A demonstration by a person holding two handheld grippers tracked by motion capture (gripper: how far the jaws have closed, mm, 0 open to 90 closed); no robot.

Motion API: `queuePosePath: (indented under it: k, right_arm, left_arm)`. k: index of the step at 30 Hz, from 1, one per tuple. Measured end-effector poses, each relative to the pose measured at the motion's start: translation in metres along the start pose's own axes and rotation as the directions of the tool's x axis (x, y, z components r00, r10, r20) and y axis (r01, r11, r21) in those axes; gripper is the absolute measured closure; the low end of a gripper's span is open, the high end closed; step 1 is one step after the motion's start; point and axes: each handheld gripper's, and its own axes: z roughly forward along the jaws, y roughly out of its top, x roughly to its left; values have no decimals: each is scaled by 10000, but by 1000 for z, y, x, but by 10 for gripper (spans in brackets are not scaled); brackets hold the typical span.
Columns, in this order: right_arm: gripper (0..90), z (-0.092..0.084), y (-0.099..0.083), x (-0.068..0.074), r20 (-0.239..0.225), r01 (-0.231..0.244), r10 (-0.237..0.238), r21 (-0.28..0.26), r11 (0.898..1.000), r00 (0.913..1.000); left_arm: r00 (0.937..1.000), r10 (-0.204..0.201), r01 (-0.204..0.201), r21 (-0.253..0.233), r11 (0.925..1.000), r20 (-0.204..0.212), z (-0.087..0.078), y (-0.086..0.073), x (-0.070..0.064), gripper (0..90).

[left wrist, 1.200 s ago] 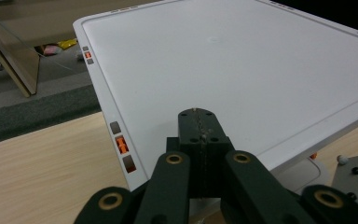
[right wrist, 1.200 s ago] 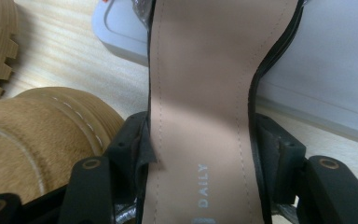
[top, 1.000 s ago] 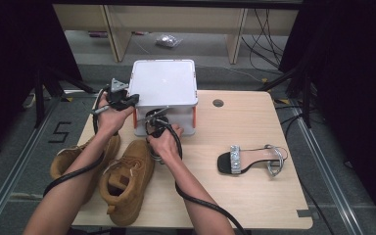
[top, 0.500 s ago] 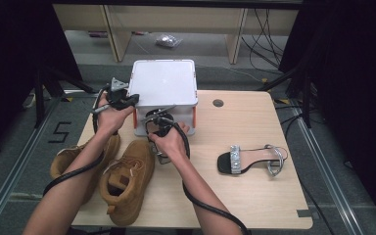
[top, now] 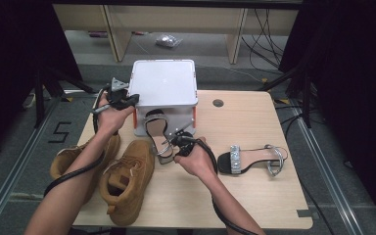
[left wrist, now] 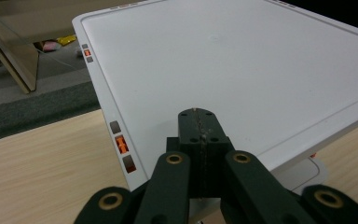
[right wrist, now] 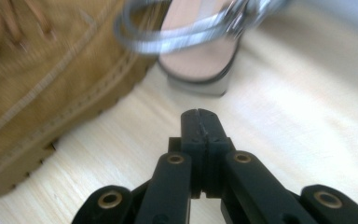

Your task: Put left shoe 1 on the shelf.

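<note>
Hovering at table centre, the right gripper has its jaws pressed together with nothing between them; they have just been closing. In the right gripper view the sandal lies just beyond the tips at 12 o'clock, apart from them, blurred. From above, that sandal rests on the table against the front of the white box, with a tan boot at its 7 o'clock. Left gripper sits at the box's 9 o'clock edge, jaws closed and empty over the lid. Second sandal lies at 3 o'clock, well apart.
</note>
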Motion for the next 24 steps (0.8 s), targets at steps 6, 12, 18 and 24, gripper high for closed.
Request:
queuePosePath:
  k: [6, 12, 18, 24]
  right_arm:
    - [900, 32, -1, 6, 40, -75, 75, -62, 10000, 10000]
    - [900, 47, 1, 8, 206, -181, 192, -523, 9985, 9996]
    - [900, 50, 2, 10, 37, -814, 824, -1143, 9901, 9966]
    - [900, 52, 12, 6, 169, -913, 953, -1646, 9821, 9953]
  left_arm:
    - [9999, -100, 100, 14, 9999, 64, 0, 0, 1, 899]
    - [9998, -135, 135, -36, 9999, 137, 0, -1, 2, 899]
    - [9998, -143, 144, -38, 9999, 110, 0, -1, 2, 899]
    - [9998, -166, 166, -43, 9999, 127, 0, -1, 2, 899]
